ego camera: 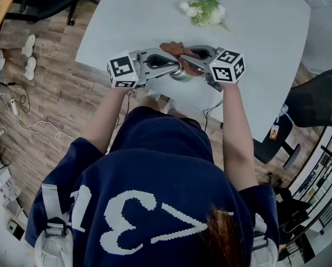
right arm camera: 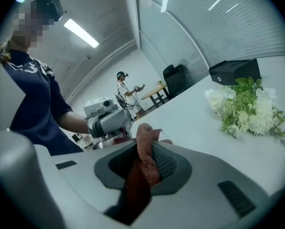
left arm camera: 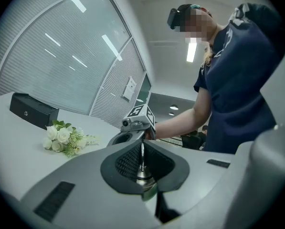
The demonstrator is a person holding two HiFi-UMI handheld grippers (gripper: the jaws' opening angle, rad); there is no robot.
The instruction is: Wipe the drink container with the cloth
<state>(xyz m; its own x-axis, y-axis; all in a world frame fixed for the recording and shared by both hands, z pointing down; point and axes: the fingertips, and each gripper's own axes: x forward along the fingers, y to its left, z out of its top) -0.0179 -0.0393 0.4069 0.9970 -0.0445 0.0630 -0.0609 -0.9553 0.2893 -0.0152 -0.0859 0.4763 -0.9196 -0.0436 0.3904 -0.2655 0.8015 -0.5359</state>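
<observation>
Rust-red mesh cloth (right arm camera: 144,156) is clamped between the jaws of the right gripper (ego camera: 187,61), with a bunched fold standing up past the pads. The left gripper (left arm camera: 142,149) has its jaws pressed together on a thin metal part at the top of the green-and-silver drink container (ego camera: 182,75). The container sits over the near edge of the pale grey counter (ego camera: 132,21); whether it rests on the counter cannot be told.

Progress, judged: both grasps are made and the cloth lies against the container's upper side, so wiping looks under way. How much surface is already covered cannot be read, and most of the rubbing is probably left.

View notes:
- Only the head view shows the two grippers meeting nose to nose with the container between them.
- Only the left gripper view shows the pinch on metal.
- The right gripper view hides the container behind the cloth.
- A bunch of white flowers with green leaves (ego camera: 203,9) lies well apart, farther up the counter.
</observation>
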